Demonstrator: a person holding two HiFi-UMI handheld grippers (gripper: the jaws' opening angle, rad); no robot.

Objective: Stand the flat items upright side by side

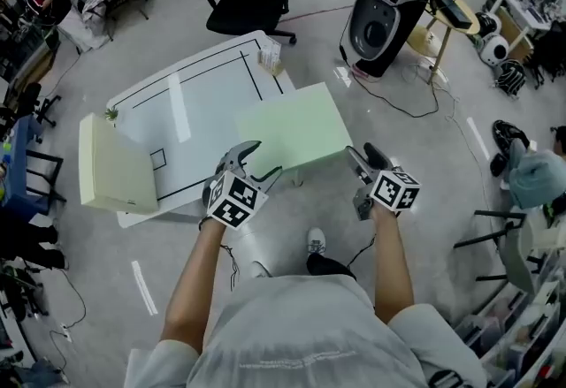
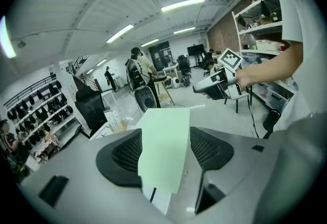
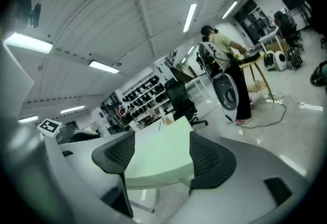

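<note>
Green board (image 1: 296, 125) lies flat on the right part of the counter (image 1: 195, 103), and its near edge sticks out a little past the counter's edge. A cream board (image 1: 115, 170) already stands up at the left side, well apart from it.

My left hand-held gripper (image 1: 263, 159) is at the near left corner of the green board. My right hand-held gripper (image 1: 364, 156) is at the near right corner. Both are wide, with the board's edge showing in the gap, and I think neither one is squeezing it yet.

I think the step now is to grab this board. To do it well, I should slide both sets of jaws onto the edge that sticks out, one jaw above and one below. Then I should squeeze on both sides at about the same time, so the board does not twist. After that I should tip it up slowly and keep its bottom edge on the counter. It should go next to the cream board.

The green board is thin, with straight sides and square corners. It looks smooth and not shiny, and I guess it is light and stiff. The cream board looks thicker. The counter top is white and shiny with black lines. The pads (image 2: 125, 152) are black with tiny bumps, which should help them hold.
</note>
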